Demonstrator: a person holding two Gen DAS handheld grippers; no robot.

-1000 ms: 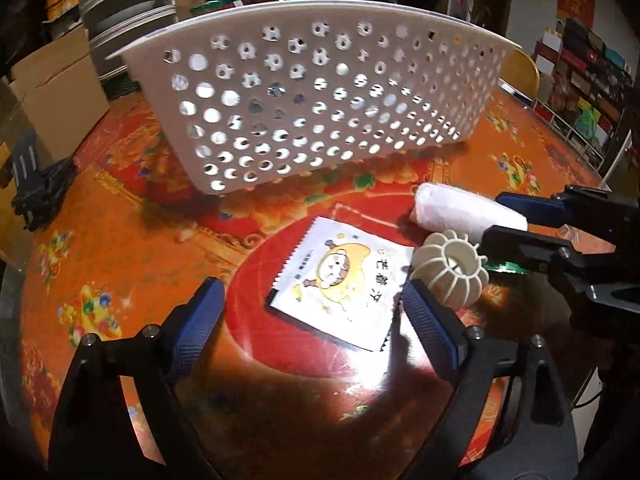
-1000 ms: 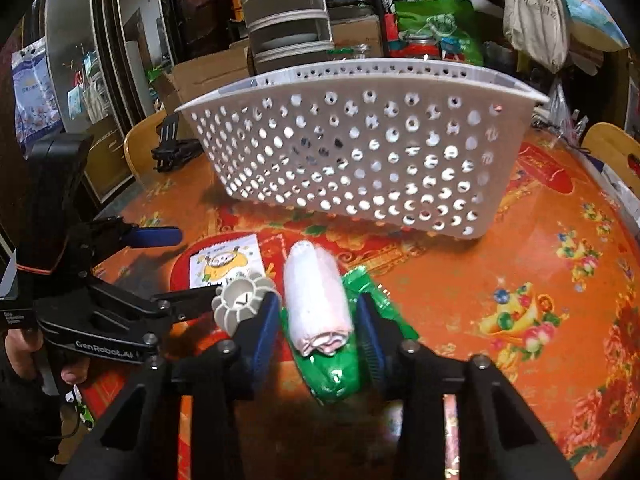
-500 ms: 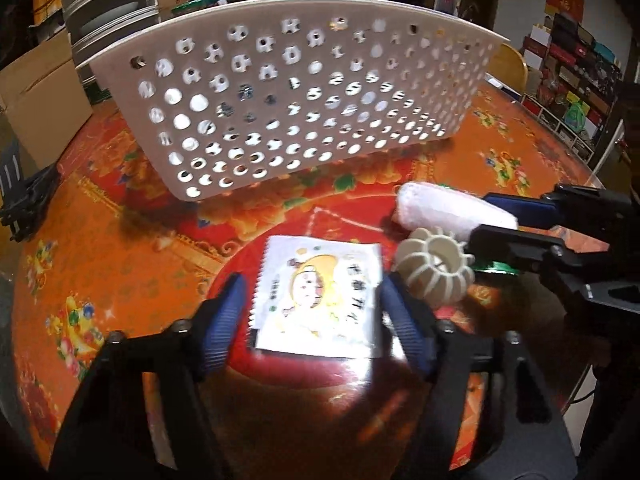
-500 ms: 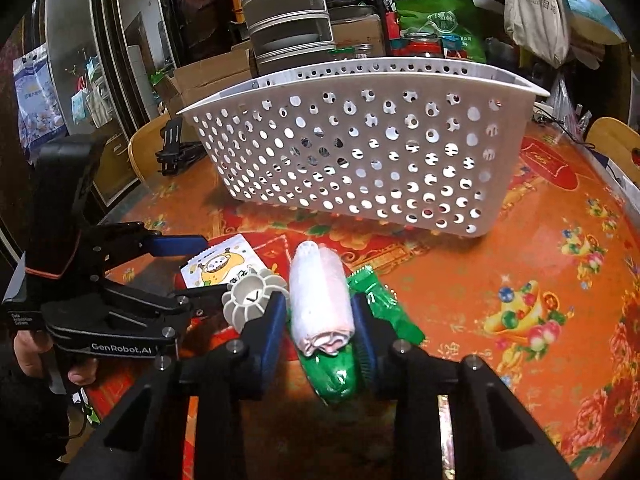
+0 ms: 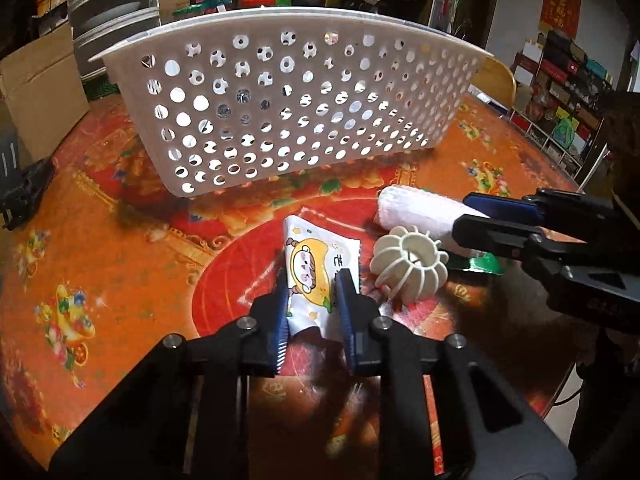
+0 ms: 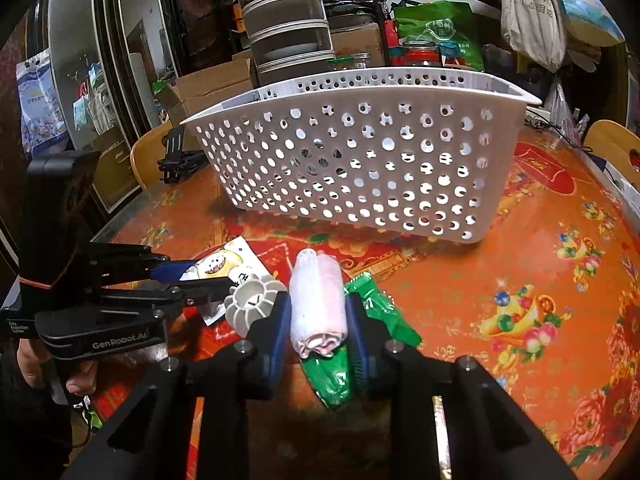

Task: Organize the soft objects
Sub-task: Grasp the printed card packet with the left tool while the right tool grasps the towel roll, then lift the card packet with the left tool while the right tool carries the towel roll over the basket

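My left gripper (image 5: 313, 285) is shut on a white cartoon snack packet (image 5: 310, 268), which buckles between the pads just above the table; the packet also shows in the right wrist view (image 6: 224, 266). My right gripper (image 6: 318, 306) is shut on a rolled white-pink towel (image 6: 318, 304), seen too in the left wrist view (image 5: 416, 210). A green packet (image 6: 360, 328) lies under and beside the towel. A white perforated basket (image 5: 296, 100) (image 6: 360, 160) stands behind on the table.
A cream ribbed plastic ring (image 5: 408, 262) (image 6: 252, 306) lies between the two grippers. The round table has a red-orange patterned cover (image 5: 100, 240). A black clamp tool (image 6: 176, 160) lies at the far left edge. Boxes, stacked containers and bags crowd behind the basket.
My left gripper has closed from wide open onto the snack packet, crumpling it. My right gripper has tightened on the rolled towel and lifted slightly toward the basket.
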